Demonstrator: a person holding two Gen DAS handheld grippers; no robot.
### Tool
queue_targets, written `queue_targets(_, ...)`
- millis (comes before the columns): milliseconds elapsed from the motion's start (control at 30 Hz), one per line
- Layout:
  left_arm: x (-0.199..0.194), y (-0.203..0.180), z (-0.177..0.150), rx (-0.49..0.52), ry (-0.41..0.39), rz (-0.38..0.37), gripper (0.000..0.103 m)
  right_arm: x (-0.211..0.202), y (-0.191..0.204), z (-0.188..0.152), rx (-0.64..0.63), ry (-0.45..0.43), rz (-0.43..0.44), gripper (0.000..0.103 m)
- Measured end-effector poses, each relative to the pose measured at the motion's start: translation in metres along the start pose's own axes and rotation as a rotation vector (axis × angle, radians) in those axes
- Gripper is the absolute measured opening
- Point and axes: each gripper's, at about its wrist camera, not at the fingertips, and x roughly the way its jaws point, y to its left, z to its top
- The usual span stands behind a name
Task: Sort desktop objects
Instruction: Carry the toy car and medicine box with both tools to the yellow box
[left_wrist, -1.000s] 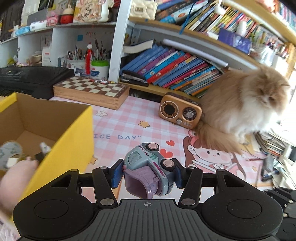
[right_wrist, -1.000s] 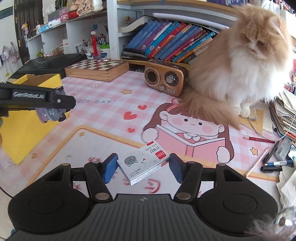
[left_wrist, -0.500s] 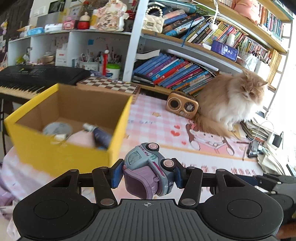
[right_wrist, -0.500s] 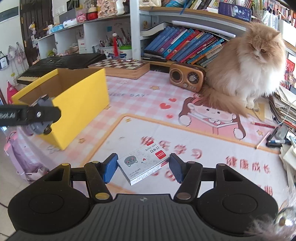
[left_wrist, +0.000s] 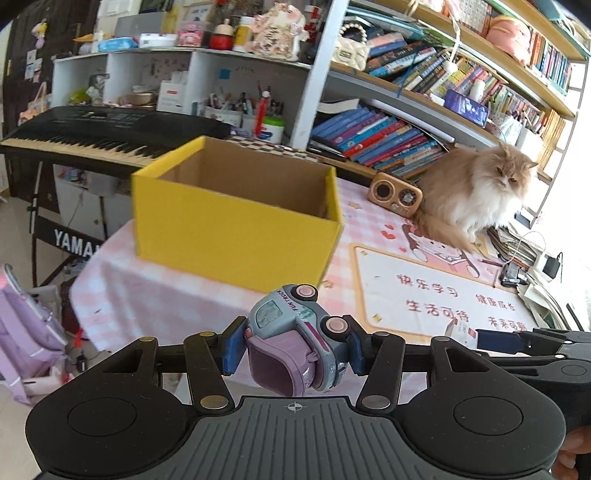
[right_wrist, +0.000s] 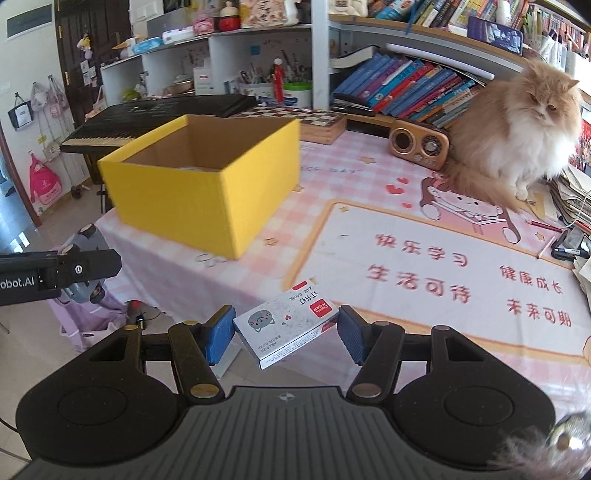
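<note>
Materials and finishes, both wrist views.
I see a glossy moulded-plastic toy truck between blue, rubbery-looking matt pads; gripper bodies are matt black plastic, ribbed on top. Staple box is smooth printed card, slight sheen. Yellow box is matt cardboard, raw brown inside. Tablecloth looks like soft cloth, the mat on it smooth, low sheen. Radio has a wood-look, satiny shell. Cat fur is long and fluffy.
</note>
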Motion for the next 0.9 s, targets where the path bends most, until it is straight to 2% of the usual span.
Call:
queue_targets(433,-0.037,0.053,-0.017,-0.041,0.000,0.027,0.053,-0.011,0.067,-0.018,-0.017,0.029,0.051,0.058)
queue_targets(900,-0.048,0.084,-0.016,-0.084,-0.020,0.042,0.053,0.001,0.099,-0.013,-0.040,0.044,0.079,0.058)
